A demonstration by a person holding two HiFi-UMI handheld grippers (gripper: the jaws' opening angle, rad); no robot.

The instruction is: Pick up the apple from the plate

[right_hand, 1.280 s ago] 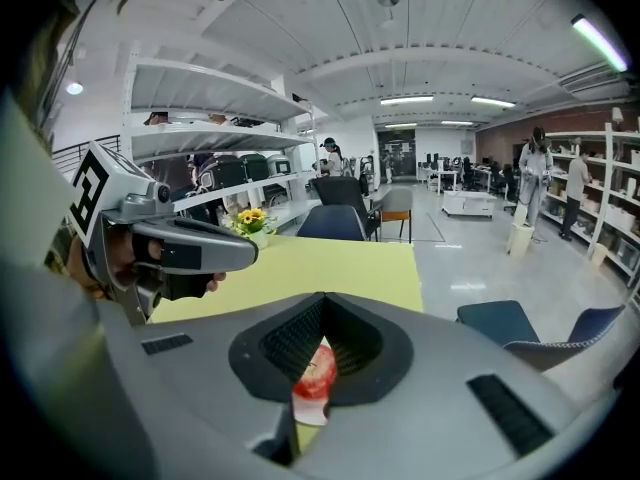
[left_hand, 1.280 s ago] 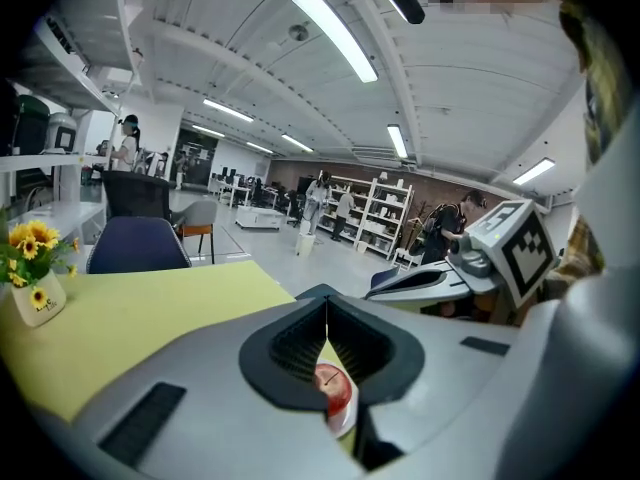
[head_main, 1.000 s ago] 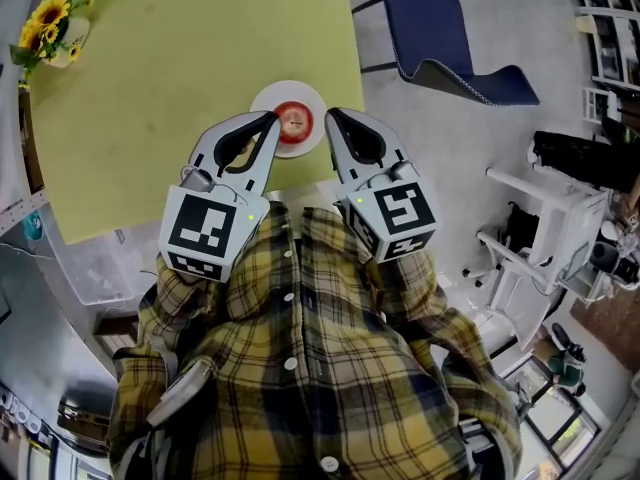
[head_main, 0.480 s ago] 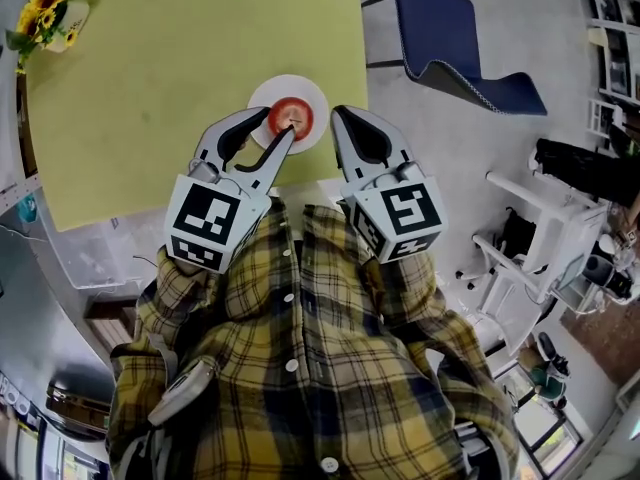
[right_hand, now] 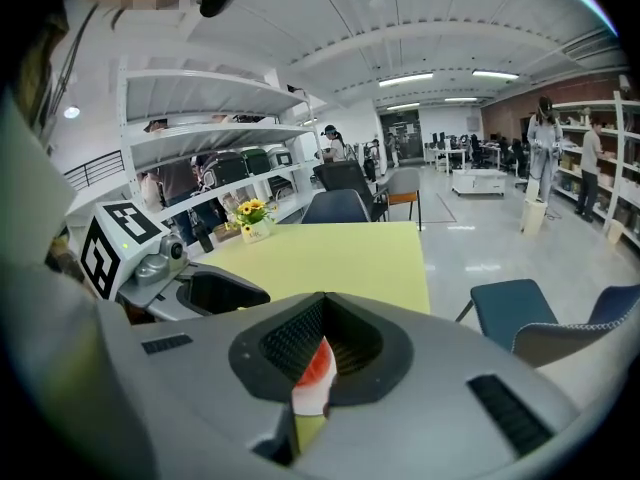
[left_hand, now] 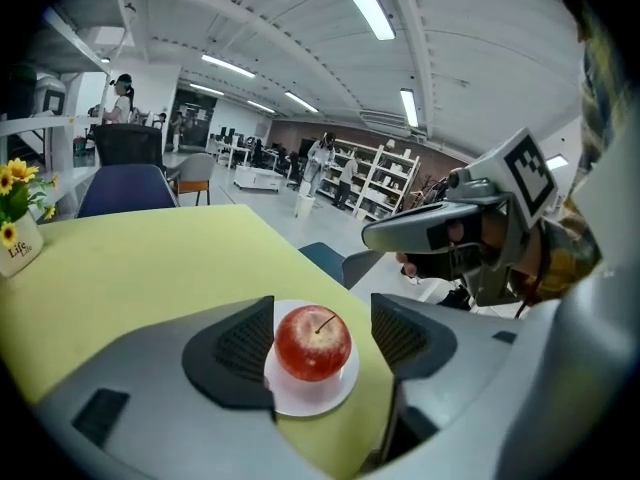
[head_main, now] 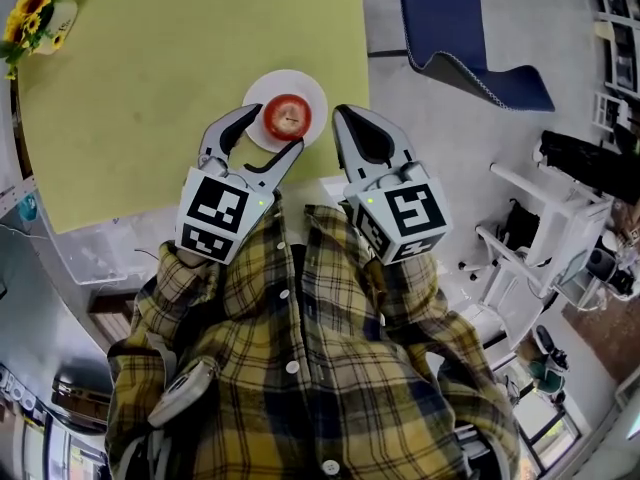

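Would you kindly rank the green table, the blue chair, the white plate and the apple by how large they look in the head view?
1. green table
2. blue chair
3. white plate
4. apple

No two look alike in size here.

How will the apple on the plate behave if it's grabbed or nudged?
The apple looks round and glossy, so it may slip or roll if squeezed off-centre. It seems firm, probably rigid under a grip. It sits loose on a small plate near the table edge, so a nudge might roll it off.
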